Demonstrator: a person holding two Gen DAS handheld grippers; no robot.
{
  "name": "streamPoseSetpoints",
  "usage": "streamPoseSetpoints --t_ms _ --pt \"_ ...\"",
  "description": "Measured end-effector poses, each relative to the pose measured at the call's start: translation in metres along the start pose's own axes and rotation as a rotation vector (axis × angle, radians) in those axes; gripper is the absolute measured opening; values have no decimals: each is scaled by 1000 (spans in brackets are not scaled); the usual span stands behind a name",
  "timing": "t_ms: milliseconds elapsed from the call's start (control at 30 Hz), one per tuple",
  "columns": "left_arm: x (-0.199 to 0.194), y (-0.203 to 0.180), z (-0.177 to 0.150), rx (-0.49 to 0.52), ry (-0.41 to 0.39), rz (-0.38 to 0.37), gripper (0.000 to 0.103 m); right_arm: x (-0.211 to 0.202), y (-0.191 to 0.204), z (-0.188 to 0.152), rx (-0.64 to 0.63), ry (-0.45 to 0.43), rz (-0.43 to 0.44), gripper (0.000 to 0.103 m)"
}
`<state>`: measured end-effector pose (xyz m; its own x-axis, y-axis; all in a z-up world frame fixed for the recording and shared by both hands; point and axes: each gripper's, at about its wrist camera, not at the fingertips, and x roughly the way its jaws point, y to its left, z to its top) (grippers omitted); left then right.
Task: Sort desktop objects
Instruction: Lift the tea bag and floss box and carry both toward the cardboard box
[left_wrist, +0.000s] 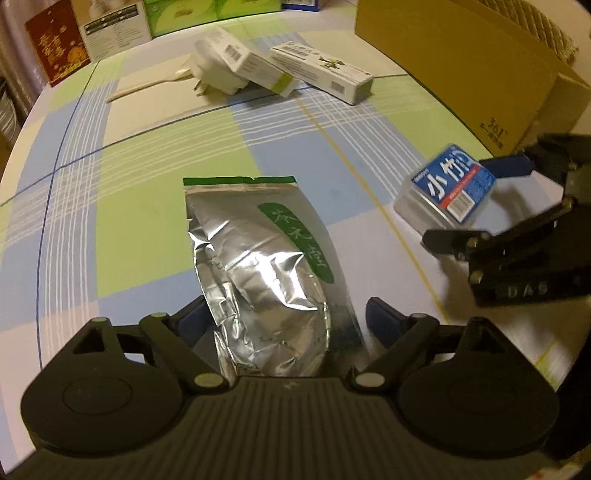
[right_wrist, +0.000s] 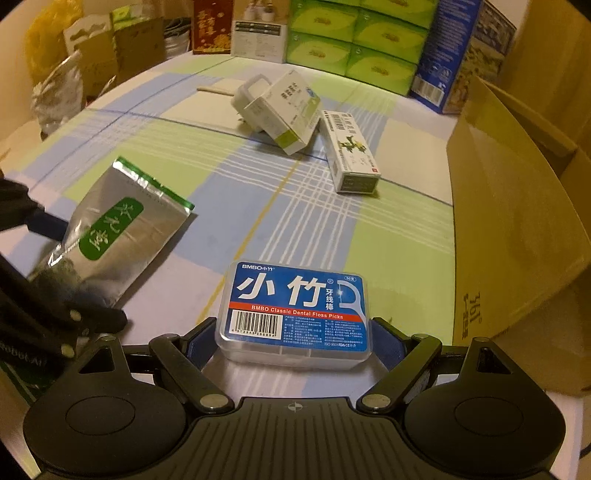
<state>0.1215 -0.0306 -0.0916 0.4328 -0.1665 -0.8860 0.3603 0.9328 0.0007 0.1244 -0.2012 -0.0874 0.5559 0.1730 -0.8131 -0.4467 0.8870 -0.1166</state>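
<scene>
A silver foil pouch (left_wrist: 258, 258) with a green label lies flat on the checked tablecloth. My left gripper (left_wrist: 290, 319) stands open around its near end, with the blue pads close beside the pouch edges. A clear floss-pick box (right_wrist: 295, 306) with a blue label sits between the pads of my right gripper (right_wrist: 293, 332), which is shut on its two short sides. In the left wrist view the floss-pick box (left_wrist: 448, 184) looks blurred and tilted, to the right of the pouch, inside the right gripper (left_wrist: 458, 201). The right wrist view has the pouch (right_wrist: 110, 229) at the left.
A large open cardboard box (right_wrist: 517, 221) stands along the right edge. Further back lie two white cartons (right_wrist: 288, 110) (right_wrist: 351, 151), a white plug adapter (left_wrist: 218, 68) and a thin wooden stick (right_wrist: 216, 90). Green tissue packs (right_wrist: 354, 40) and other boxes line the far edge.
</scene>
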Motion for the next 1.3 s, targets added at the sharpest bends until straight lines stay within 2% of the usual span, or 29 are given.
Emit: streamPoseSetpoints --t_ms 167,467,633,733,933,1067,1300 --pt "-5 10 4 -36 -22 -24 56 5 -9 0 77 23 36 85" --pt "-6 13 5 -58 -28 -41 54 14 -16 12 157 30 64 86" --pt "-6 15 5 -56 -28 -43 53 15 -13 13 142 32 49 83" --pt "-7 13 6 -52 -33 -42 49 11 -9 14 119 -1 28 83" --pt "-14 8 11 -44 -52 -42 45 -9 -16 17 157 -90 4 83" --pt "-18 4 15 -47 -63 -68 45 -11 -21 14 192 -82 11 83" --pt "-21 4 10 -73 -35 -87 45 -28 -26 9 238 -94 12 83"
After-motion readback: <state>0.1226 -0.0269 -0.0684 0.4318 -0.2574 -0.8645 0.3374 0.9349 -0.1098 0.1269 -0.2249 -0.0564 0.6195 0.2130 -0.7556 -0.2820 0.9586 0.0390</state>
